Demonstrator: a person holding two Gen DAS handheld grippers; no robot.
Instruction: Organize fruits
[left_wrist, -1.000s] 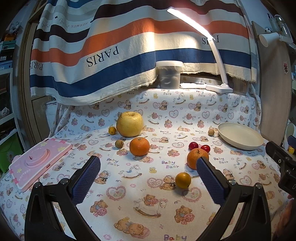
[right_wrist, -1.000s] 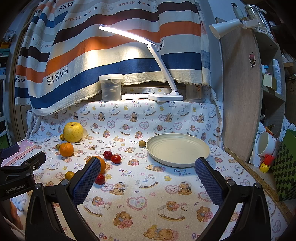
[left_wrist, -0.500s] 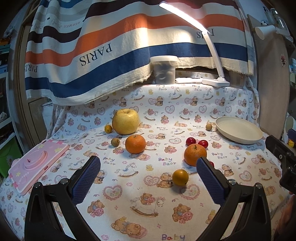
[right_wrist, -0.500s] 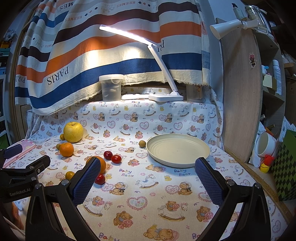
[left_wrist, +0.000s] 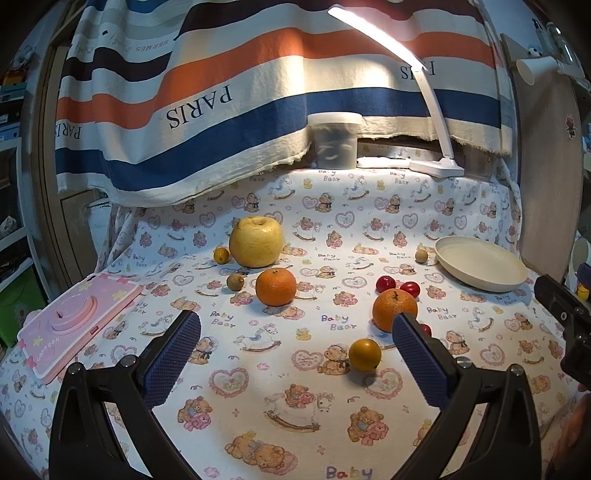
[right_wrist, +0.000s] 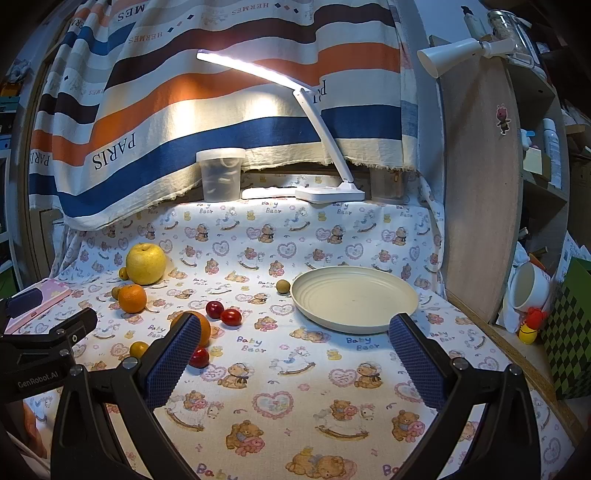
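You are holding the left gripper (left_wrist: 295, 354) and right gripper (right_wrist: 291, 354) empty with jaws spread wide, fruits lying scattered mid-frame left of the empty plate (right_wrist: 402, 314), and the small yellow fruit (left_wrist: 364, 354) is risking rolling away if nudged.

Bear-print tablecloth (left_wrist: 258, 369) bearing scattered fruits (left_wrist: 276, 287), plate (right_wrist: 354, 299), pink box (left_wrist: 74, 325).

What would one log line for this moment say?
left gripper: open, empty | right gripper: open, empty | plate: empty | fruits: all on cloth
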